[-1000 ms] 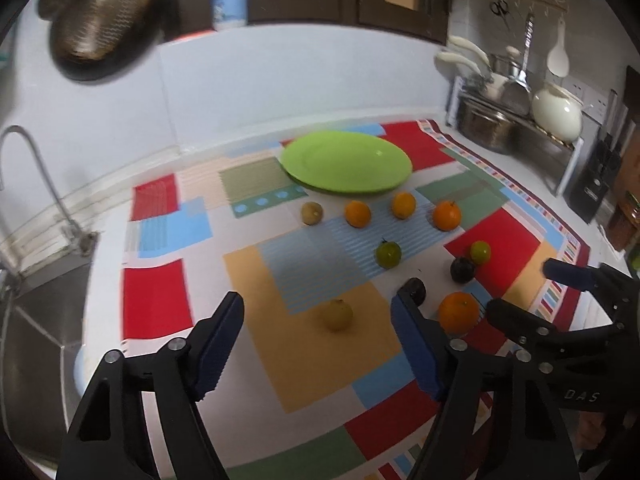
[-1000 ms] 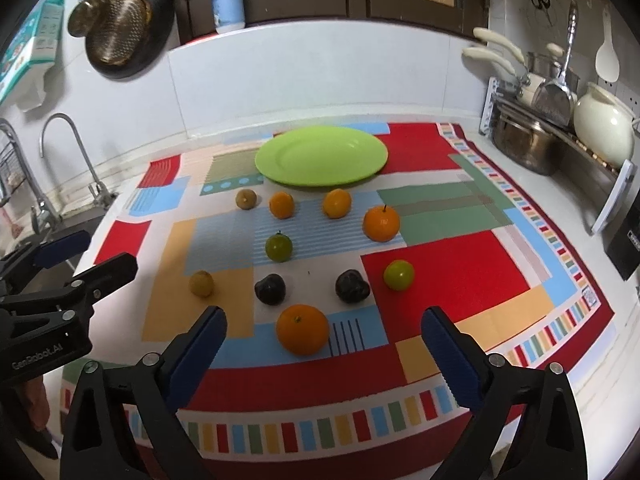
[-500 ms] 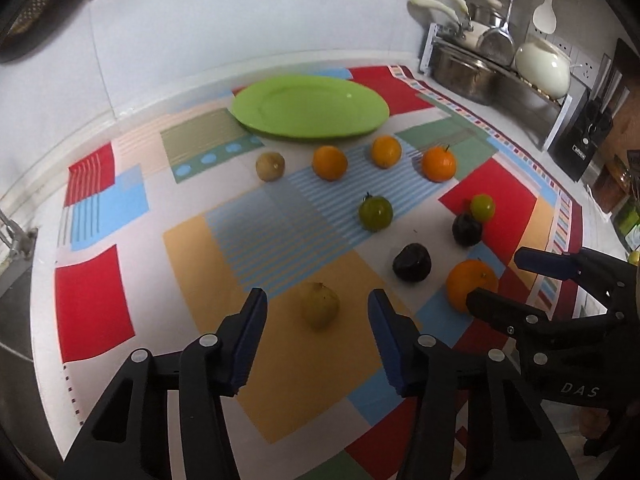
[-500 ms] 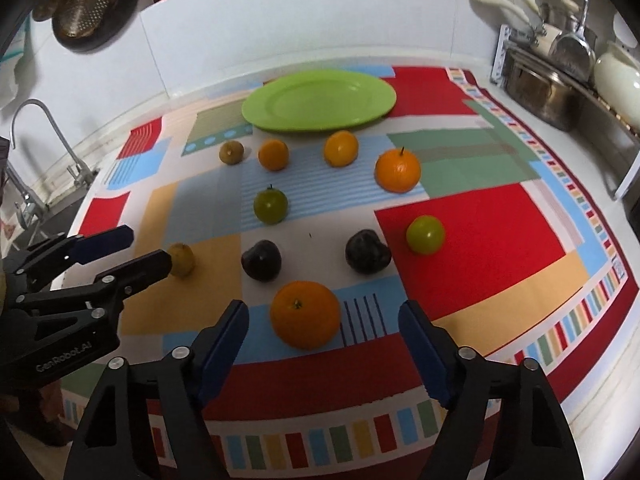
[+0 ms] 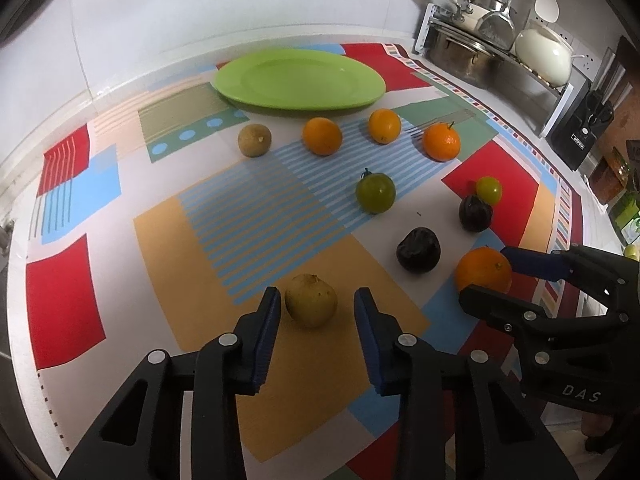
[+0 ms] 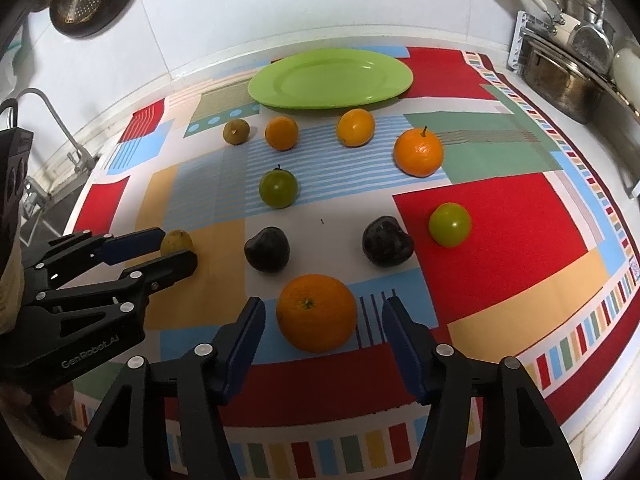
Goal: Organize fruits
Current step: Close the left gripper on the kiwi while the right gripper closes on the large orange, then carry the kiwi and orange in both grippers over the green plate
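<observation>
A yellowish fruit [image 5: 311,300] lies on the patchwork cloth [image 5: 80,300] between the fingertips of my left gripper [image 5: 317,294]. Its jaws are closing, with a sliver of gap left on either side. In the right wrist view a big orange [image 6: 316,312] sits between the fingertips of my right gripper [image 6: 324,302], whose jaws are also closing and stand clear of the peel. The green plate [image 5: 300,78] at the back holds nothing. In front of it lie three smaller oranges, a brown fruit [image 5: 255,141], two green fruits and two dark plums [image 5: 419,250].
A rack with pots [image 5: 460,52] and a white kettle [image 5: 544,56] stands at the back right. A black box [image 5: 580,128] is beside it. A tap [image 6: 52,120] and sink border the cloth on the left. A white tiled wall runs behind the plate.
Both grippers have come down and forward onto the cloth. Each pair of jaws has narrowed, the left around the yellowish fruit, the right around the big orange.
</observation>
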Tool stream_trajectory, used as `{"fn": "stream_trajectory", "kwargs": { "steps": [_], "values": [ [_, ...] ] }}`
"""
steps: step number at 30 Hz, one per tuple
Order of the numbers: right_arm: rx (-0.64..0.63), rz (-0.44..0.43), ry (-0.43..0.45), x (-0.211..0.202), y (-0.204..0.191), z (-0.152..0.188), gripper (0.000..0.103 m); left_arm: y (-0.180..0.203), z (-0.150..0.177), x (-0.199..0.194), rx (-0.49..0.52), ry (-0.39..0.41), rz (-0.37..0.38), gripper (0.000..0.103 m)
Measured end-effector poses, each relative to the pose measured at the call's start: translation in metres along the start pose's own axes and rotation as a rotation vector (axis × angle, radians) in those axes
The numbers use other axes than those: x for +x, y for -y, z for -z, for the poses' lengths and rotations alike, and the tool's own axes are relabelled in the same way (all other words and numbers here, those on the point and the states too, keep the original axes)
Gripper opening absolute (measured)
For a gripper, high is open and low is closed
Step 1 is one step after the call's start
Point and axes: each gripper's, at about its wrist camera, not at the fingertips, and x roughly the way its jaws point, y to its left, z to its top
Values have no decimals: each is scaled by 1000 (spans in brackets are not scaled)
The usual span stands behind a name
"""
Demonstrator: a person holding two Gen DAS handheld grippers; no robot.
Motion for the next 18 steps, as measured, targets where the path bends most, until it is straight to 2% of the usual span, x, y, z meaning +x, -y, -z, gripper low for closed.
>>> {"fn": "stream_trajectory", "kwargs": {
  "steps": [8, 18],
  "values": [
    [-5, -18, -24, 6, -1, -1, 44, 0, -1, 3, 0, 1, -5, 27],
    [-12, -31, 10, -2, -1, -2, 43, 5, 0, -8, 12, 26, -10, 27]
  ]
}}
